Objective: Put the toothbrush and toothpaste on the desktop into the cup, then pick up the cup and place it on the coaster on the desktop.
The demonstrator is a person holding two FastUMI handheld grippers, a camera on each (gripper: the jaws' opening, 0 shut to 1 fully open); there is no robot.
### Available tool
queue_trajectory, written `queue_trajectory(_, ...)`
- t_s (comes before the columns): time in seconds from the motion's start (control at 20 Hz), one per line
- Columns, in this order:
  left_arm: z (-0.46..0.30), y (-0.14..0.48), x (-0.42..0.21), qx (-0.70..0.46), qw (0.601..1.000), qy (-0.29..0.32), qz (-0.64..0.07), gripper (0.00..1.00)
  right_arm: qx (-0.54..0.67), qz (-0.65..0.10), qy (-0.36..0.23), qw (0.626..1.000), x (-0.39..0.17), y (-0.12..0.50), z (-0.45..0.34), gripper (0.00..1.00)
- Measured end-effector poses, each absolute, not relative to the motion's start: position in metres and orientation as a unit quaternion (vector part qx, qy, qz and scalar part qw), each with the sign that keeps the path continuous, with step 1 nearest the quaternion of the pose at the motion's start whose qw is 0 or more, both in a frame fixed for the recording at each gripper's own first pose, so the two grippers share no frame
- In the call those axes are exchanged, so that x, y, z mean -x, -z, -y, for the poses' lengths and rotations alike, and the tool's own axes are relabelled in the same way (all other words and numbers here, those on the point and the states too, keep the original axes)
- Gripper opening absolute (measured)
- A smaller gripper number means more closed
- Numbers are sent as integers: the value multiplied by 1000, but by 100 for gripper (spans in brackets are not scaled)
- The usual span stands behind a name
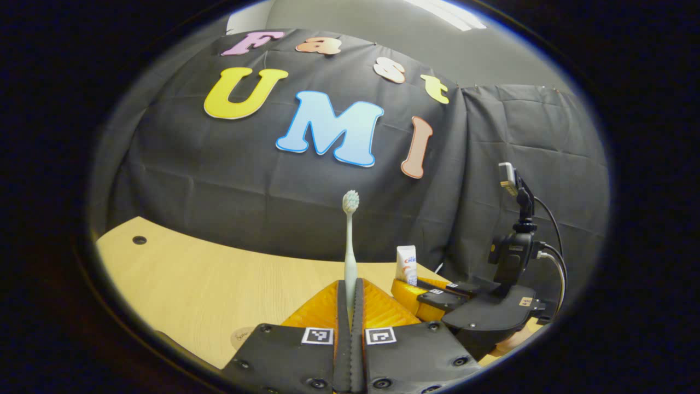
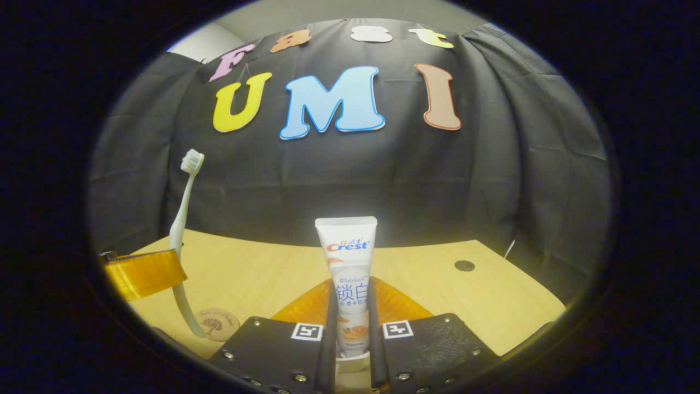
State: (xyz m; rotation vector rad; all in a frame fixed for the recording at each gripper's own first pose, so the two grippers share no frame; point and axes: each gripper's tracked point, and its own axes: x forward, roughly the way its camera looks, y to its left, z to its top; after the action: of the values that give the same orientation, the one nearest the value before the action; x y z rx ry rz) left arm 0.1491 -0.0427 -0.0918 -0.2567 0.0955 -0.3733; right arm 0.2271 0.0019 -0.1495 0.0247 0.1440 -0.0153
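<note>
1. Left tool [image 1: 350, 284] closed tight on the toothbrush [image 1: 350, 246], both fingers pressed on the thin handle.
2. Toothbrush standing straight up in the left gripper view, bristle head at the top, against the black cloth wall [image 1: 219, 180].
3. Right tool [image 2: 351, 306] closed on the toothpaste [image 2: 347, 262], one finger on each side of the tube.
4. Toothpaste upright in the right gripper view, flat end up, cap end down low between the fingers.
5. Both things lifted up above the wooden bench [image 1: 208, 279].
6. In the left gripper view, the right tool seen off to the side, low and near, with the top of the toothpaste poking up behind it.
7. Also there: a small camera on a black mount [image 1: 517, 241] with cables, sitting on top of the right tool.
8. In the right gripper view, the left tool seen at the left edge, one finger in sight, with the toothbrush going up through it, leaning a little.
9. Seen from this side, more of the handle below the grip, curving down in front of the bench.
10. Round wooden coaster [image 2: 217, 323] flat on the bench, near the bottom of the handle in the right gripper view; a small bit of it at the bottom of the left gripper view too.
11. Dark round hole [image 2: 464, 266] in the bench on the far right side.
</note>
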Motion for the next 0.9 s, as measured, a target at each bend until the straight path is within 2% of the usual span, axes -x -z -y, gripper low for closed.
queue_trajectory(0.05,43,94,-150,132,972,187,-49,7,-9,-80,5,997,-227,155,-3,25)
queue_trajectory(0.25,47,94,-156,141,970,190,-52,7,27,-98,1,995,-224,167,-4,29)
queue_trajectory(0.3,48,94,-157,141,970,192,-52,7,40,-99,0,994,-223,166,-5,27)
queue_trajectory(0.45,55,94,-158,152,967,198,-50,6,56,-95,-7,994,-218,163,-9,33)
queue_trajectory(0.5,55,94,-159,156,966,198,-49,6,56,-93,-14,994,-214,160,-11,37)
queue_trajectory(0.55,57,93,-161,161,966,198,-46,7,56,-91,-13,994,-212,157,-11,55)
queue_trajectory(0.6,58,91,-163,166,965,198,-43,7,54,-86,-13,995,-211,153,-10,56)
queue_trajectory(0.65,60,90,-164,170,965,198,-41,8,51,-82,-15,995,-208,149,-10,63)
queue_trajectory(0.7,60,89,-166,173,964,197,-38,7,47,-75,-13,996,-208,144,-8,70)
queue_trajectory(0.75,61,89,-165,176,964,198,-37,7,46,-69,-8,997,-206,141,-4,81)
queue_trajectory(0.9,64,89,-166,180,962,200,-33,7,21,-48,-7,999,-198,125,5,81)
